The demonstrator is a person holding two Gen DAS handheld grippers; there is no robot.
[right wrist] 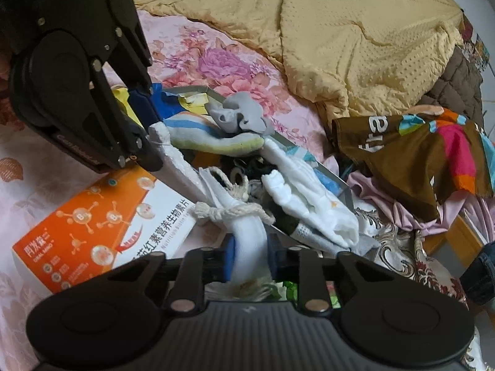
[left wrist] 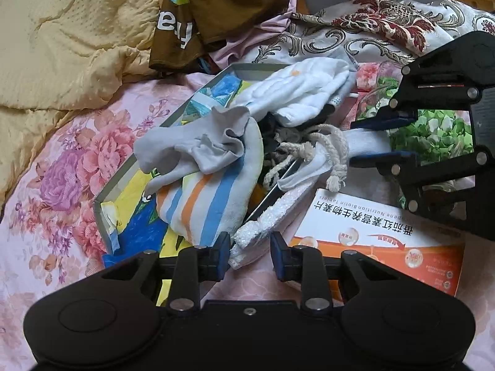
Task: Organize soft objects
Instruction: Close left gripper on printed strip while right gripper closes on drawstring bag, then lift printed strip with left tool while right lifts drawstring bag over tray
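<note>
A heap of soft things lies in a shallow grey-rimmed box (left wrist: 173, 117) on the bed: a striped towel (left wrist: 210, 201), a grey cloth (left wrist: 201, 145) and a white padded cloth (left wrist: 303, 92). My left gripper (left wrist: 250, 247) is shut on the near end of a white terry strip (left wrist: 272, 213), which leans on the box's edge. The same grip shows at the upper left of the right wrist view (right wrist: 148, 137). My right gripper (right wrist: 251, 256) is shut on a smooth white cloth (right wrist: 250, 235) tied with a pale cord (right wrist: 229, 210); it enters the left wrist view from the right (left wrist: 399, 136).
An orange and white tablet carton (left wrist: 386, 232) lies beside the box. A yellow quilt (left wrist: 62, 46) is bunched at the left. A brown printed garment (left wrist: 216, 15), pink clothing and a brocade fabric (left wrist: 386, 31) lie behind. A green flowered cloth (left wrist: 433, 133) lies under the right gripper.
</note>
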